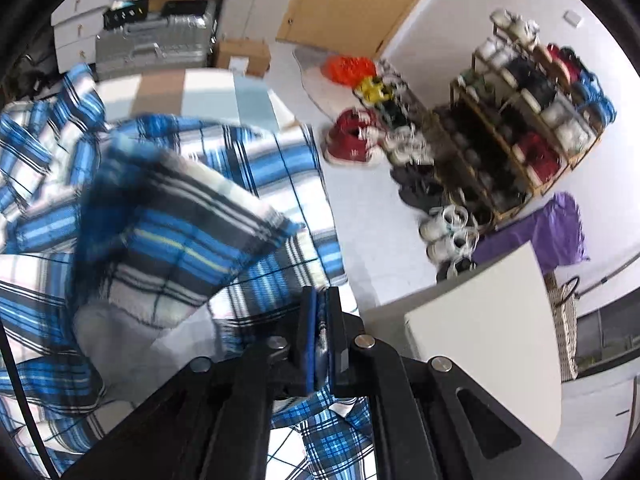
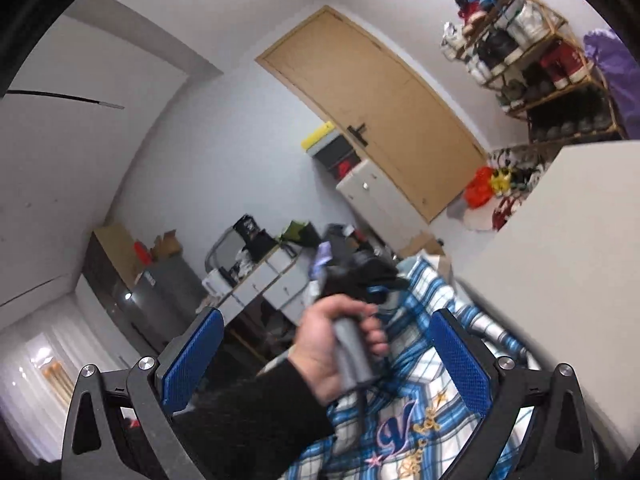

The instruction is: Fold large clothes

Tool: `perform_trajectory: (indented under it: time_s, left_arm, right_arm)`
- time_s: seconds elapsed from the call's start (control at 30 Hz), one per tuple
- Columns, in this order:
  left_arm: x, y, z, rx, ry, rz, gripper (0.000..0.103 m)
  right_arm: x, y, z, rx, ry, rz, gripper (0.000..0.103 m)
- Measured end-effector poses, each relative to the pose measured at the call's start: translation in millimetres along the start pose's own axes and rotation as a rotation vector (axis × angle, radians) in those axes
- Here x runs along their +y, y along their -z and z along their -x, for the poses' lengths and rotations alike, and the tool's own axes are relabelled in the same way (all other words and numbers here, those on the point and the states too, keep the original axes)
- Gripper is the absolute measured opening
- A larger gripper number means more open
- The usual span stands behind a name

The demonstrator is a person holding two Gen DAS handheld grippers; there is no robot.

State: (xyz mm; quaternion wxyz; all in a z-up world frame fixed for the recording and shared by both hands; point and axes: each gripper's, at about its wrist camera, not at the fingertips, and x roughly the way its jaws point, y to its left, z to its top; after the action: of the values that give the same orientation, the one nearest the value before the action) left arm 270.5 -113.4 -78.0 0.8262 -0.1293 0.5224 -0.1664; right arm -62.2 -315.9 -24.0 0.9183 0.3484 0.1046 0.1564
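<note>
On the striped bedspread (image 1: pixel 208 92), at left and near: blue plaid shirt (image 1: pixel 168 216), heaped and rumpled, one flap lifted over the rest, folding judged barely begun. Nearer, left gripper (image 1: pixel 320 320) clamped together on a shirt edge. Right gripper (image 2: pixel 324 344) spread apart, empty, facing the person's hand (image 2: pixel 332 344).

Plaid shirt (image 1: pixel 192 216): soft woven cloth, matt, blue, white and black checks; an embroidered emblem shows in the right wrist view.
Left claw (image 1: pixel 320 336): matt black plastic arms, shiny metal rivets, blue textured pads pressed on cloth.
Right claw (image 2: pixel 326 354): same black plastic, blue dimpled rubber-like pads.
Handle (image 2: pixel 352 348): smooth grey plastic, in a hand (image 2: pixel 332 344).
Door (image 2: pixel 380 104): pale wood, smooth, matt.
Shoe rack (image 1: pixel 520 120): light wooden slats.
Suitcase (image 1: pixel 156 40): ribbed silvery shell, slight sheen.
Basket (image 1: pixel 564 320): woven, rough.
</note>
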Motion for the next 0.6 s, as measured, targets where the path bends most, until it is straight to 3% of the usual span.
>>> perform_trajectory:
  time_s: [0.1, 0.17, 0.23, 0.3, 0.4, 0.43, 0.53, 0.6]
  left_arm:
    - [-3, 0, -6, 0.095, 0.065, -0.009, 0.003]
    - [-9, 3, -4, 0.163, 0.126, -0.060, 0.019]
    - [-15, 8, 15, 0.148, 0.133, -0.135, 0.048]
    - [-13, 11, 47, 0.110, 0.183, -0.194, 0.064]
    - [4, 11, 96, 0.084, 0.223, -0.241, 0.075]
    - [14, 12, 109, 0.084, 0.215, -0.260, 0.081]
    - [62, 13, 146, 0.049, 0.052, -0.303, 0.082]
    - [98, 19, 152, 0.069, -0.025, -0.277, 0.081]
  right_arm:
    - [3, 3, -3, 0.014, -0.008, 0.020, 0.103]
    - [5, 5, -4, 0.019, -0.016, 0.022, 0.103]
    - [6, 6, -5, 0.026, -0.023, 0.028, 0.103]
    - [6, 8, -6, 0.032, -0.025, 0.036, 0.103]
    - [5, 8, -8, 0.038, -0.025, 0.033, 0.103]
    - [4, 9, -9, 0.043, -0.024, 0.028, 0.103]
    - [5, 11, -11, 0.056, -0.019, 0.024, 0.103]
    - [7, 13, -12, 0.064, -0.020, 0.025, 0.103]
